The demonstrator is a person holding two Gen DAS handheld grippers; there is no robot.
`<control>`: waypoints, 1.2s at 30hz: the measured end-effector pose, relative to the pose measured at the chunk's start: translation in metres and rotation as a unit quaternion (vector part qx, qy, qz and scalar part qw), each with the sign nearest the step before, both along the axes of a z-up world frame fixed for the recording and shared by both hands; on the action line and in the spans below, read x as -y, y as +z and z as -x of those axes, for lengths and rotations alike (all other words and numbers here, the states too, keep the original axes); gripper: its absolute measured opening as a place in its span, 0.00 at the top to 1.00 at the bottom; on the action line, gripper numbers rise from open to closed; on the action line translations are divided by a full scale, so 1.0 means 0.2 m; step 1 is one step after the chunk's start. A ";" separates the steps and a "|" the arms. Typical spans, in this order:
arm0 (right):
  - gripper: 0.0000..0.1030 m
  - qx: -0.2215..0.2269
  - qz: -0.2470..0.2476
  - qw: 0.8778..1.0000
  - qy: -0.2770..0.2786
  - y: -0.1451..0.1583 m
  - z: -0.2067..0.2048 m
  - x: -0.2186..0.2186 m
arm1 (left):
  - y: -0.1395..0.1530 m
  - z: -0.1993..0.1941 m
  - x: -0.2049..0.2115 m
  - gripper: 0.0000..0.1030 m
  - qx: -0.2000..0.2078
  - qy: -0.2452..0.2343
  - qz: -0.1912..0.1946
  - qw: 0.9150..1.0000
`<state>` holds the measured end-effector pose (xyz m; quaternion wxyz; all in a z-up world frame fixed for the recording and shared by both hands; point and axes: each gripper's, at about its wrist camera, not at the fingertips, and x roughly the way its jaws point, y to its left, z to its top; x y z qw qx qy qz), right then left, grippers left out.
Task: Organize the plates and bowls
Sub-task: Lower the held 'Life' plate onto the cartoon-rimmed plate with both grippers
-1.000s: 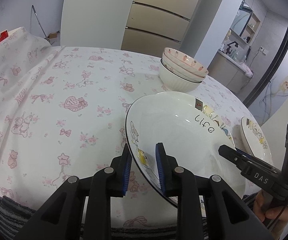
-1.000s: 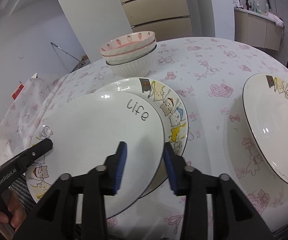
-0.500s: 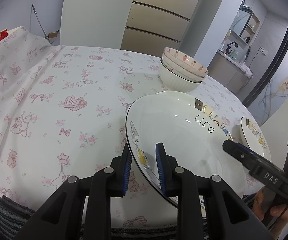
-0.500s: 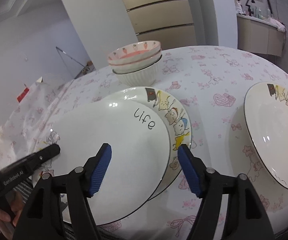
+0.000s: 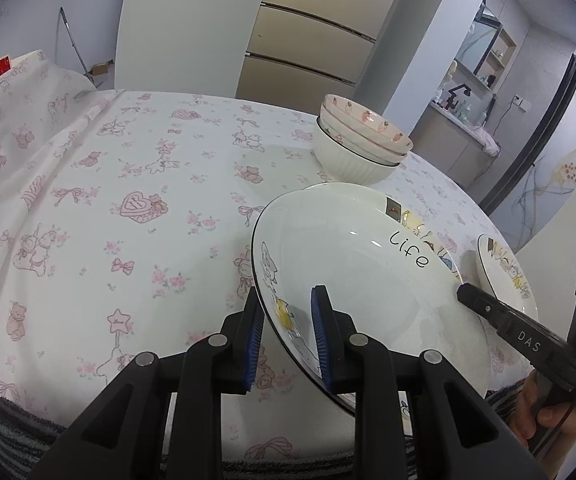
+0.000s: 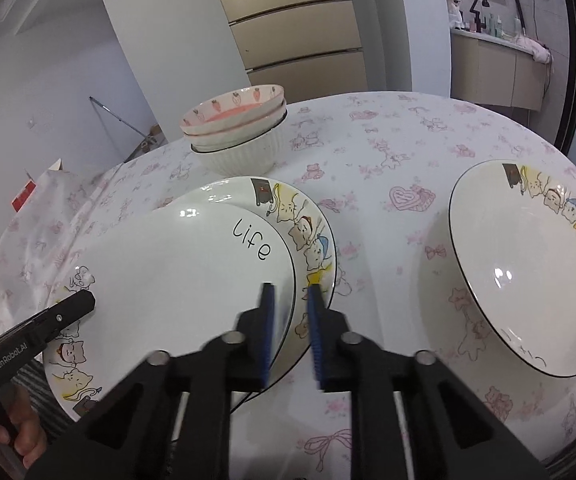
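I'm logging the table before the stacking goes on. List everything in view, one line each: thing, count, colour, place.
top plate: one, white with "Life" lettering, tilted over the lower plate, held at both rims
lower plate: one, white with cartoon cats, flat beneath the top plate
separate plate: one, white with cartoon cats, alone on the right in the right wrist view
bowls: a stack of three, pink strawberry ones nested in a white ribbed one, behind the plates
tablecloth: one, white with pink prints, covering the table
left tool: one, black with blue pads, shut on the top plate's rim
right tool: one, same make, shut on the opposite rim
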<state>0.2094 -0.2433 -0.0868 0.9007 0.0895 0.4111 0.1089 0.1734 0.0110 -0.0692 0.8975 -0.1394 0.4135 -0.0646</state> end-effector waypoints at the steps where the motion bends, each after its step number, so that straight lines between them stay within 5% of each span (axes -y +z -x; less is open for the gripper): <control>1: 0.92 0.000 0.000 1.000 0.001 0.00 0.00 0.00 | 0.00 0.00 0.00 0.75 0.001 0.000 0.000 1.000; 11: 0.94 0.022 0.051 0.998 -0.023 0.02 0.01 -0.02 | -0.04 -0.04 0.10 0.75 -0.014 -0.021 -0.031 0.999; 18: 0.94 0.020 0.031 0.999 -0.022 0.01 0.01 0.01 | -0.05 -0.04 0.10 0.75 -0.013 -0.021 -0.030 0.999; 25: 0.94 0.017 0.034 0.999 -0.019 0.01 0.00 0.01 | -0.05 -0.02 0.02 0.74 -0.015 -0.021 0.036 0.999; 32: 0.94 0.019 0.039 0.999 -0.024 0.01 0.00 0.02 | 0.04 0.06 -0.04 0.74 0.029 -0.009 0.054 0.998; 36: 0.93 0.017 0.033 0.999 -0.032 0.01 0.00 0.05 | -0.02 0.02 -0.05 0.74 -0.008 -0.008 0.058 0.998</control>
